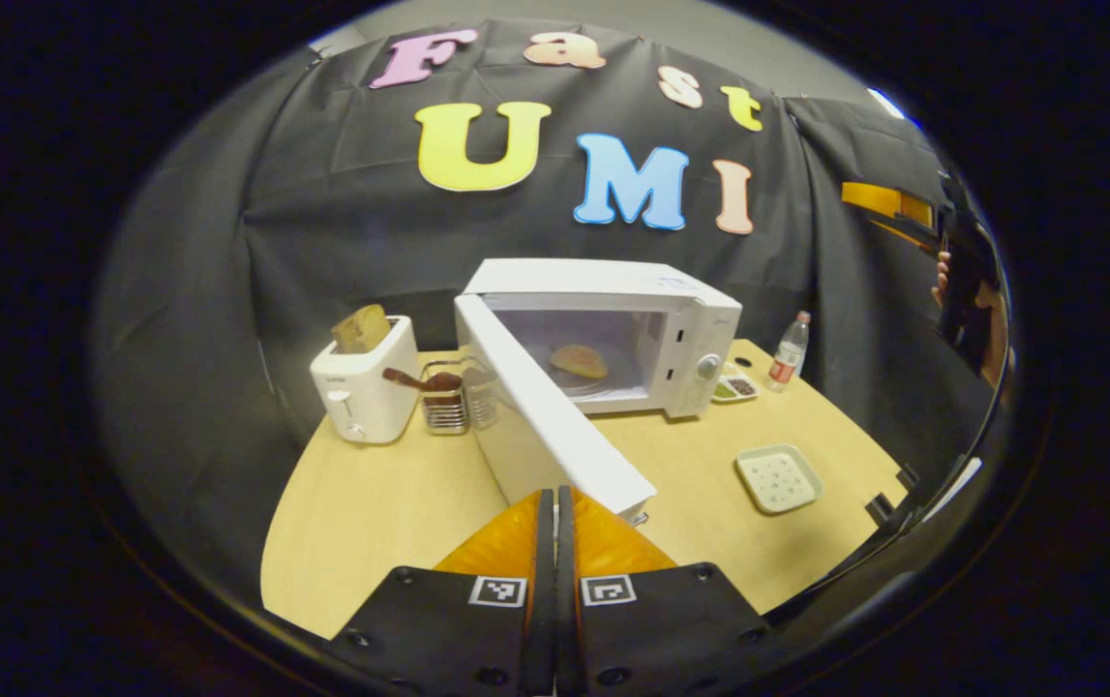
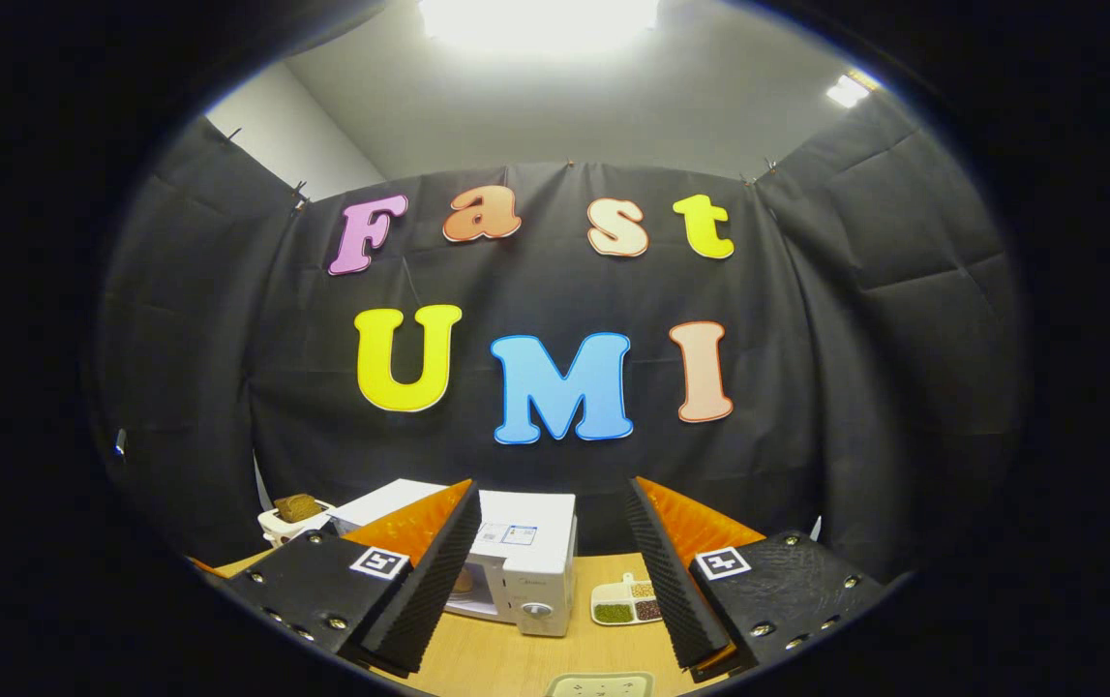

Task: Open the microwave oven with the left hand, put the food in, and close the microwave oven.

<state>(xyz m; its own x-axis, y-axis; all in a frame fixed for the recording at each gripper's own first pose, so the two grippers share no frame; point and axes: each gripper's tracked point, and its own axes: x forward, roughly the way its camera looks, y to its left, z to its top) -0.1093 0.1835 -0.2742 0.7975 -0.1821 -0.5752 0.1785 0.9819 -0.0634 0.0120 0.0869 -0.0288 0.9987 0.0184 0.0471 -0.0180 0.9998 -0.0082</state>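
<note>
Though door (image 1: 555,416) open, food (image 1: 579,361) blurry.

A staged kitchen corner inside a recording booth is shown: black cloth (image 1: 342,223) is hung as walls around a wooden counter (image 1: 380,503). Ahead of the left gripper (image 1: 555,513), a microwave (image 1: 680,329), a toaster (image 1: 361,387) and a utensil rack (image 1: 446,397) are set out.

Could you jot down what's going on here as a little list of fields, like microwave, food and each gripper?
microwave: white, on the wooden table
door: swung open toward the camera
food: inside, on the turntable
left gripper: shut, empty, close to the door's edge
right gripper: open, empty, raised above the table
square plate: empty, right of the microwave
toaster: left, bread sticking out
</note>
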